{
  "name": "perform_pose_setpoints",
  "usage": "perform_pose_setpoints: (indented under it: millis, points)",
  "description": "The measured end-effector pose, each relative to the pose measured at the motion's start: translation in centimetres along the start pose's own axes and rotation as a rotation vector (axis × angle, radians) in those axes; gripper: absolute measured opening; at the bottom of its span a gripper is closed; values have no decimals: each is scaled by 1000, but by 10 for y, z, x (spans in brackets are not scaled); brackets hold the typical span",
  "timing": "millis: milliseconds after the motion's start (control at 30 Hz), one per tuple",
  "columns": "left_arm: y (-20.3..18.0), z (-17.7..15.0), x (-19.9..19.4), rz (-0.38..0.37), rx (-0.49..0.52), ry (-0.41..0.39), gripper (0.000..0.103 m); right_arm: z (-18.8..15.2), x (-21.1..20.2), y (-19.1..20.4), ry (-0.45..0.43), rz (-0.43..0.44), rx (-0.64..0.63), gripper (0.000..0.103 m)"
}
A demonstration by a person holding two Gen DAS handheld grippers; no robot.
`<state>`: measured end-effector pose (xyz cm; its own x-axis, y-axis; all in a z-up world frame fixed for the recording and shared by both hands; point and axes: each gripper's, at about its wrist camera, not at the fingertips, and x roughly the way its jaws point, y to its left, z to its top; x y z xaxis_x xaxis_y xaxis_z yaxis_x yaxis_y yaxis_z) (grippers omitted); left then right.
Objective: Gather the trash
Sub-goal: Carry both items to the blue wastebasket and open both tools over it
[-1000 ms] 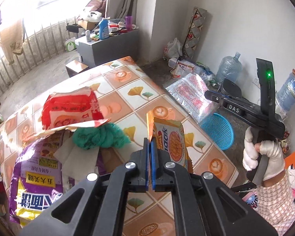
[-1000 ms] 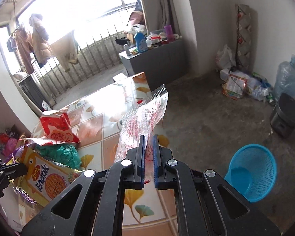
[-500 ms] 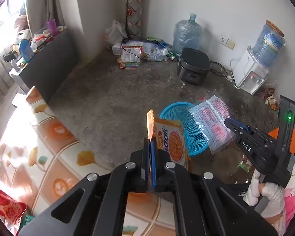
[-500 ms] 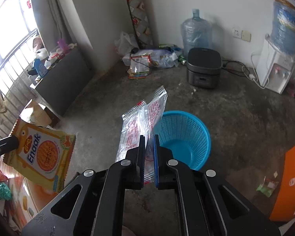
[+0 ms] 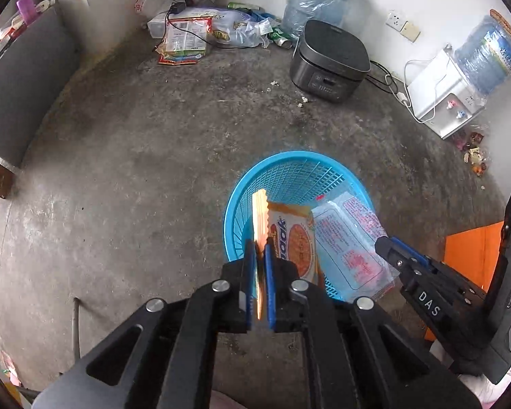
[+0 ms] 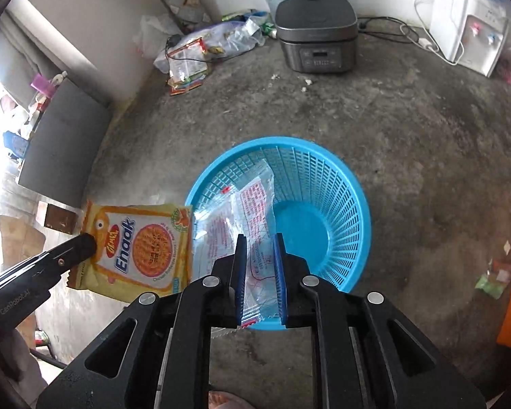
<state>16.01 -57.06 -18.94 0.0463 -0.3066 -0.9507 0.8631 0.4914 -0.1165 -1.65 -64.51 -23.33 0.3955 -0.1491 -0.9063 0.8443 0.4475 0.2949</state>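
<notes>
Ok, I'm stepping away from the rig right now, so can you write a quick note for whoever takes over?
Left gripper: fingers have just been opening, with the yellow snack wrapper between them at the blue basket's rim.
Right gripper: fingers have just been opening, with the clear plastic bag between them, above the basket.
Done: both pieces are at the basket; nothing lies in it yet.
Left: let both drop in, then probably fetch the scraps on the floor.

My left gripper [image 5: 260, 248] hides the snack wrapper's [image 5: 294, 238] lower edge; the basket's [image 5: 289, 173] near rim is covered too.
</notes>
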Motion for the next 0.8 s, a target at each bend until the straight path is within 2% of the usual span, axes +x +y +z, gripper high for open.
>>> perform_pose_setpoints:
  millis: [33, 67, 133, 267, 400, 567, 800]
  points:
    - [-1, 2, 4, 6, -1, 3, 25, 1, 5, 0, 6, -12, -1, 20]
    - [-2, 5, 7, -3, -7, 4, 29, 2, 10, -1, 15, -16, 2, 21]
    - [-3, 8, 11, -31, -17, 11, 37, 3, 15, -4, 22, -16, 17, 37]
    - [-4, 11, 5, -55, -35, -24, 43, 3, 17, -9, 4, -30, 42, 45]
    - [0, 11, -14, -68, -45, -68, 44, 5, 5, -11, -42, -14, 63, 46]
    - [8, 10, -69, -88, -31, -175, 46, 4, -35, 5, -144, 26, 49, 48]
    - [26, -14, -180, -70, 35, -340, 51, -12, -128, 52, -366, 121, -34, 72]
